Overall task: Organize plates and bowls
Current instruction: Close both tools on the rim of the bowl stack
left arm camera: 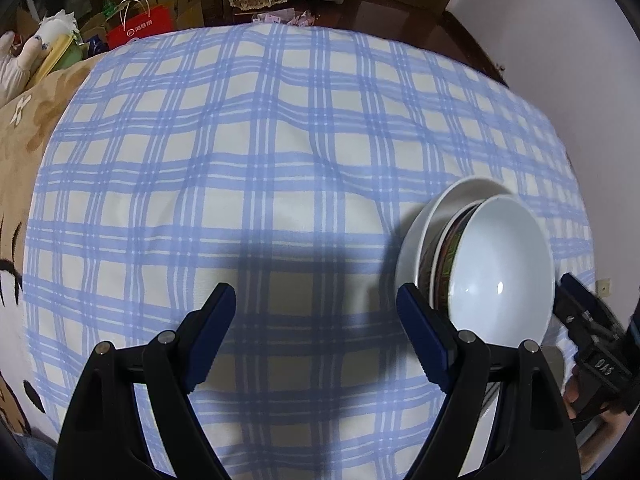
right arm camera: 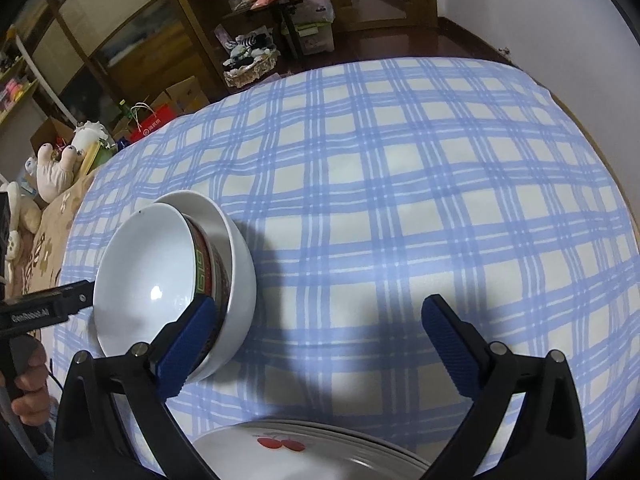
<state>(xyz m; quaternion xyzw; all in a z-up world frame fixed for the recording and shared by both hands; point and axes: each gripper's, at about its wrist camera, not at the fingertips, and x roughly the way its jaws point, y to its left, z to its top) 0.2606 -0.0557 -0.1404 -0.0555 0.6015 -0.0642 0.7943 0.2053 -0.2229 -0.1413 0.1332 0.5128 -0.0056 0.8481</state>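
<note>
1. A stack of three nested bowls (right arm camera: 176,280) sits on the blue-checked cloth (right arm camera: 400,200), which covers what looks like a bed rather than a counter. The top bowl (left arm camera: 500,264) is plain white, the middle one (right arm camera: 208,276) has a red-and-green patterned rim, and the outer white bowl (right arm camera: 240,264) holds both.
2. The left gripper (left arm camera: 316,336) hangs over bare cloth with its jaws wide and nothing between them. Its right-hand finger (left arm camera: 424,340) stands just beside the stack's outer wall; whether it touches cannot be told.
3. The right gripper (right arm camera: 316,344) also has its jaws spread wide over the cloth, holding nothing. One blue pad (right arm camera: 188,344) lies against or just before the stack's near side — contact is not clear.
4. A plate with a red cherry print (right arm camera: 280,446) lies at the near edge in the right wrist view, below the right gripper, on top of what seem to be more plate rims.
5. In each wrist view the other gripper's black body pokes in beside the stack, so the bowls are hemmed on both sides.
6. The far and middle cloth is open — wide room beyond the stack.
7. Beyond the bed's far edge are a red paper bag (left arm camera: 140,26), cardboard boxes (right arm camera: 188,94), a wicker basket (right arm camera: 250,68) and soft toys (right arm camera: 56,172).
8. A white wall (left arm camera: 560,40) bounds one side.
</note>
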